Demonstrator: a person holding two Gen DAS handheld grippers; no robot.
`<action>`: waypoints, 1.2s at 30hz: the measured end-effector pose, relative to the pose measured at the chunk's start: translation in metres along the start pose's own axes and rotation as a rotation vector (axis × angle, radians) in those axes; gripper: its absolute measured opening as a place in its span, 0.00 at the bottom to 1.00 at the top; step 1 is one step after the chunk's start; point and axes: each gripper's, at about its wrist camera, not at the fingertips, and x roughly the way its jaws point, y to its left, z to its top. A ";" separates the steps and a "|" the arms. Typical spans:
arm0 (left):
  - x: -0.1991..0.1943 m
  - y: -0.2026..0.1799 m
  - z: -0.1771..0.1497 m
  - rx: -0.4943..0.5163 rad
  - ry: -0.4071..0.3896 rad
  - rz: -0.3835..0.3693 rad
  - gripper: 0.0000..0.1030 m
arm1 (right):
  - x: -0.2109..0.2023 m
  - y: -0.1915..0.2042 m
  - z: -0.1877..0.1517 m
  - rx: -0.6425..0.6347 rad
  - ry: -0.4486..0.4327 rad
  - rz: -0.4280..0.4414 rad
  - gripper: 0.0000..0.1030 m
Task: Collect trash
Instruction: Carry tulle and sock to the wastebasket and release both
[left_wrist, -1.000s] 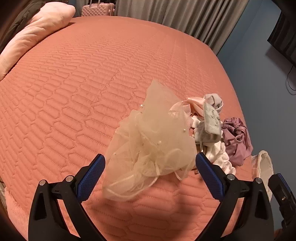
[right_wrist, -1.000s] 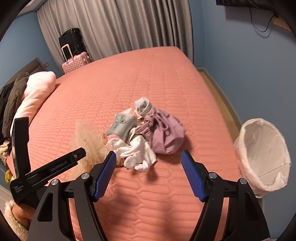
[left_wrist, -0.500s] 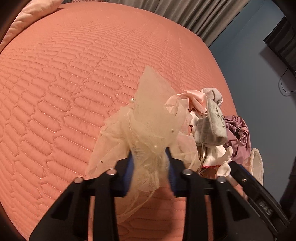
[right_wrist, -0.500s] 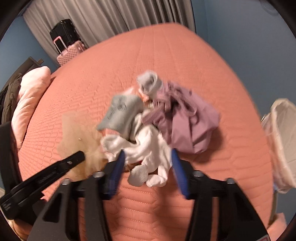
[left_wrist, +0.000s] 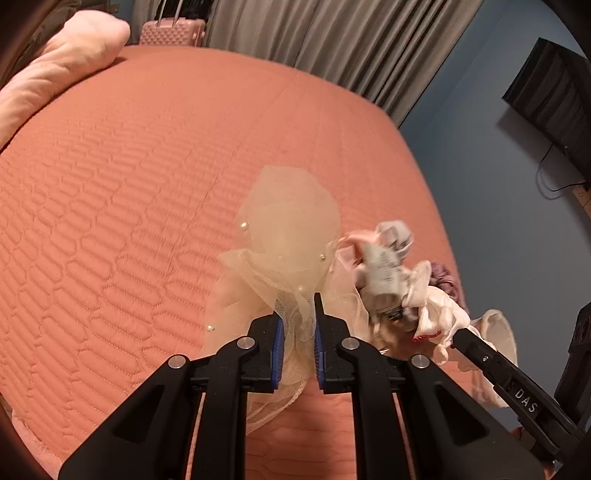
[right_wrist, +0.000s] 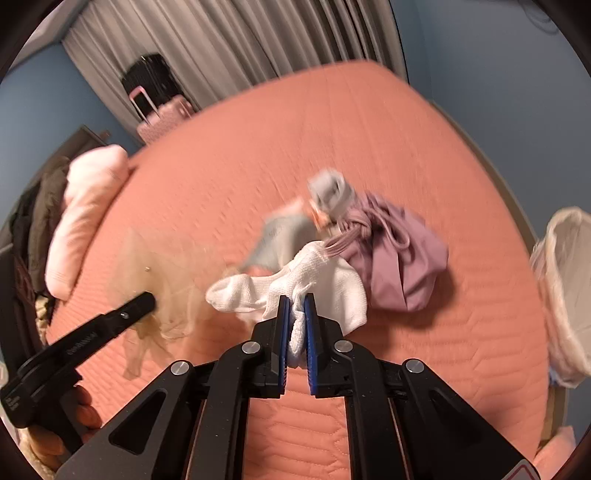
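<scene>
A cream tulle bundle (left_wrist: 291, 221) with pearl beads is lifted slightly off the salmon bedspread (left_wrist: 129, 192). My left gripper (left_wrist: 298, 314) is closing, its blue pads pressing the tulle's lower folds. In the right wrist view my right gripper (right_wrist: 297, 301) is closing tight on a white sock (right_wrist: 321, 273), a fold of it pinched between the pads. Just beyond the sock lie a mauve drawstring bag (right_wrist: 402, 258), a pale blue-grey sock (right_wrist: 280, 236) and a grey sock (right_wrist: 332, 188), all blurred. The tulle (right_wrist: 162, 280) hangs from the left gripper's finger (right_wrist: 140, 304) at the left.
A waste bin with a white liner (right_wrist: 565, 288) stands on the floor off the bed's right edge. A pink pillow (left_wrist: 66, 74) lies at the head of the bed, with a pink suitcase (left_wrist: 173, 33) and grey curtains behind. A dark screen (left_wrist: 554, 92) hangs on the blue wall.
Both grippers went from wide open to closed: the left on the tulle, the right on the white sock. Both have drawn back a little, and the tulle now hangs off the bedspread.
</scene>
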 end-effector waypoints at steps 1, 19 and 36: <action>-0.008 -0.007 0.002 0.010 -0.017 -0.009 0.13 | -0.012 0.002 0.006 -0.005 -0.024 0.009 0.07; -0.076 -0.169 0.037 0.291 -0.189 -0.232 0.12 | -0.188 -0.021 0.056 0.017 -0.372 0.009 0.07; -0.054 -0.316 -0.018 0.549 -0.105 -0.419 0.13 | -0.277 -0.161 0.039 0.187 -0.510 -0.213 0.07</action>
